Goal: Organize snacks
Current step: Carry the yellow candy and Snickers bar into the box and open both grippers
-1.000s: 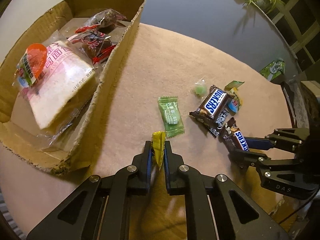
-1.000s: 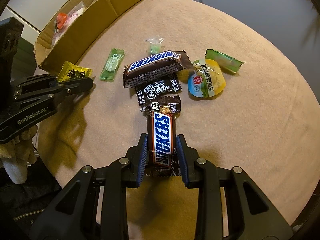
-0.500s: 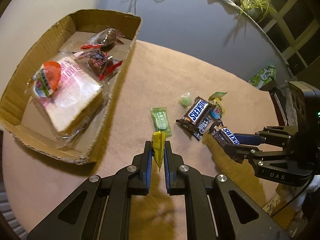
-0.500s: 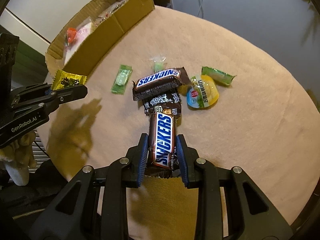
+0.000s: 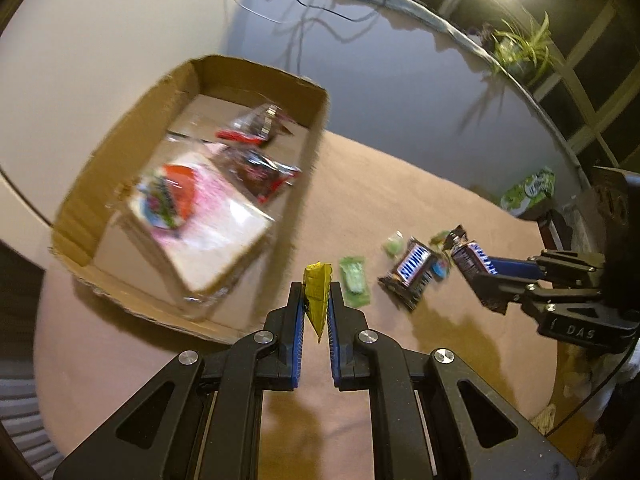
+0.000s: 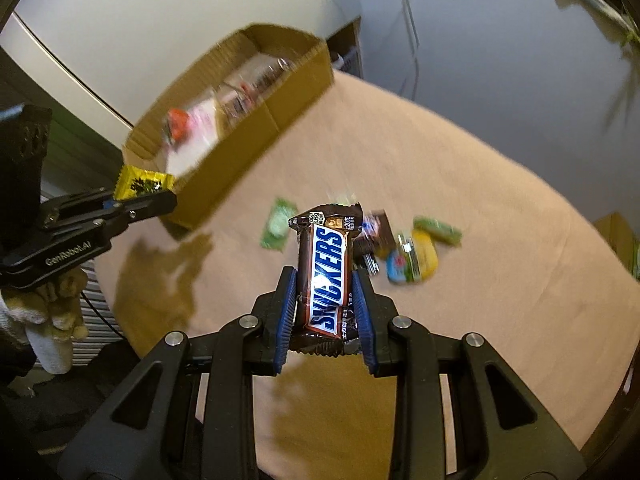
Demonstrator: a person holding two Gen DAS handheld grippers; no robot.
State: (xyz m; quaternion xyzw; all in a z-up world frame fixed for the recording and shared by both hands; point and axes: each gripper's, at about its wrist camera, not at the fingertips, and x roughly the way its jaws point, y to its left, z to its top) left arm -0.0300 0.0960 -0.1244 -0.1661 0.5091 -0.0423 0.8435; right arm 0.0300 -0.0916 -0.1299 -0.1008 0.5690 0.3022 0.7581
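The left gripper (image 5: 316,308) pinches a light, crinkly yellow sachet (image 5: 317,284) edge-on, while the right gripper (image 6: 324,300) clamps a firmer Snickers (image 6: 326,276) across its width.

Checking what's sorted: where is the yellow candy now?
The yellow candy is clamped in the left gripper, above the table beside the cardboard box.

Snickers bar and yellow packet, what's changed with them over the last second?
Both tongs rose off the table toward the cardboard box, the right tongs lifting the Snickers bar clear of the pile. The left tongs stayed shut on the yellow packet. The green candy never moved.
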